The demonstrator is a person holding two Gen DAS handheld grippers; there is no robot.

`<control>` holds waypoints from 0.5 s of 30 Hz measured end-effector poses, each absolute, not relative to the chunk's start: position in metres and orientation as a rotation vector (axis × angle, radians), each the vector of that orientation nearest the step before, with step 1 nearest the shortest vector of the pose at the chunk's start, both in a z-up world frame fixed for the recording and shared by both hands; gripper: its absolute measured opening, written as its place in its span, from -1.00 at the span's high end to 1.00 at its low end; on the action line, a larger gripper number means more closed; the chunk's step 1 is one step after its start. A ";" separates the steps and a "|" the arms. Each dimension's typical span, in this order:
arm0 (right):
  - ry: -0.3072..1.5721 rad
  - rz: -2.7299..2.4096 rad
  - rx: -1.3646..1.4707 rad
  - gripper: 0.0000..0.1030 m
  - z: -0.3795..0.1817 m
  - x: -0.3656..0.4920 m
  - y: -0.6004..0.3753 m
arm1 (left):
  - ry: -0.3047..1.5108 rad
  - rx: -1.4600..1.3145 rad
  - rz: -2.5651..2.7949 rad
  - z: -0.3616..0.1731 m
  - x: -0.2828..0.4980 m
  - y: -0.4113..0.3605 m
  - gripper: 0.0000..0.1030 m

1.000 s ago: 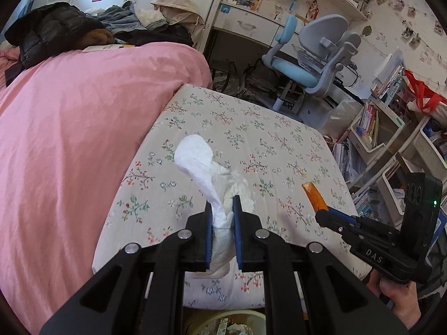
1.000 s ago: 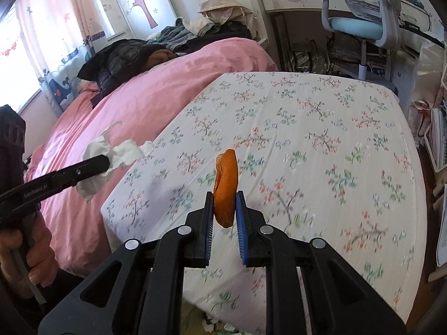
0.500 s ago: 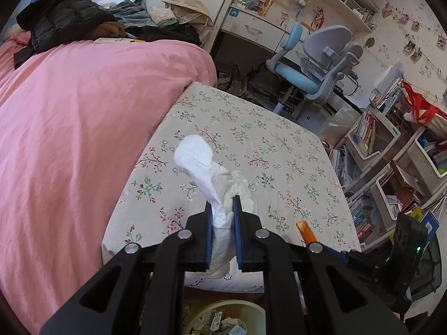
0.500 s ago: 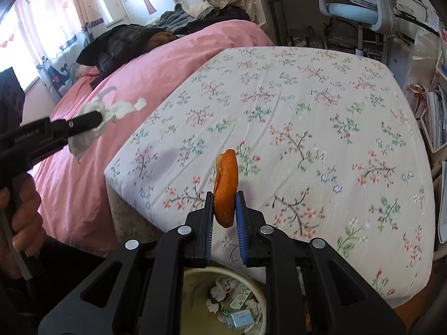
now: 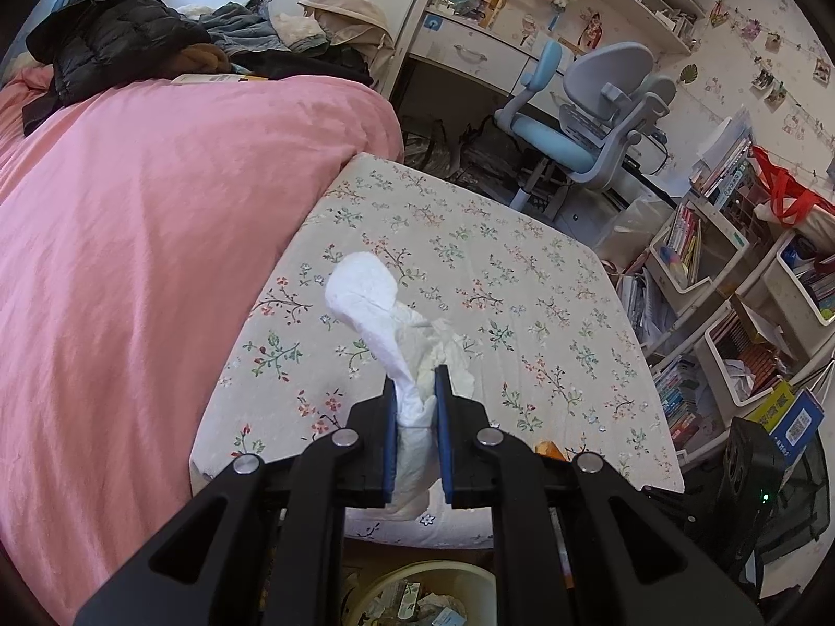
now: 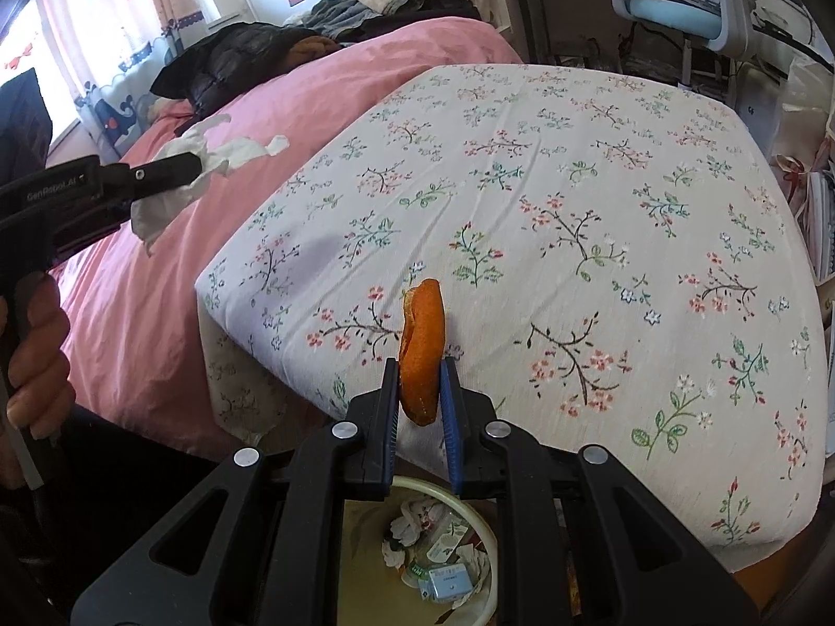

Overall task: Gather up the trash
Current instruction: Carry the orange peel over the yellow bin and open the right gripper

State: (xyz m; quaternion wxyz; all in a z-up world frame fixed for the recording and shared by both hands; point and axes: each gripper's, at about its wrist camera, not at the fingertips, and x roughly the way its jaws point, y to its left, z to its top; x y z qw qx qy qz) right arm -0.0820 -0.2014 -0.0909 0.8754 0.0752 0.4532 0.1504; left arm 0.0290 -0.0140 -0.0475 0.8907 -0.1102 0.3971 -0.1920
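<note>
My left gripper point(image 5: 413, 388) is shut on a crumpled white tissue point(image 5: 373, 302) and holds it in the air past the near edge of the floral-sheeted bed point(image 5: 469, 261). It also shows in the right wrist view point(image 6: 177, 164) with the tissue point(image 6: 229, 154). My right gripper point(image 6: 420, 381) is shut on an orange peel point(image 6: 422, 349) above a round cream trash bin point(image 6: 443, 553) with several scraps inside. The bin also shows in the left wrist view point(image 5: 417, 597), partly hidden by my fingers. The peel's tip point(image 5: 548, 449) peeks out behind my left gripper.
A pink duvet point(image 5: 146, 240) covers the bed's left side, with dark clothes point(image 5: 115, 47) piled at its far end. A blue-grey desk chair point(image 5: 584, 120) and a desk stand beyond the bed. Bookshelves and bins point(image 5: 730, 281) line the right.
Both grippers have pulled back from over the bed toward its near edge, each still holding its item. The trash bin has come into fuller view below them.
</note>
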 end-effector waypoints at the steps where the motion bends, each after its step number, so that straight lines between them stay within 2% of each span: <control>1: 0.947 0.315 0.157 0.72 -0.091 -0.082 -0.202 | 0.825 -0.228 -0.398 -0.048 0.029 -0.014 0.74; 15: 0.998 0.379 0.142 0.72 -0.105 -0.108 -0.180 | 0.825 -0.227 -0.397 -0.048 0.029 -0.014 0.74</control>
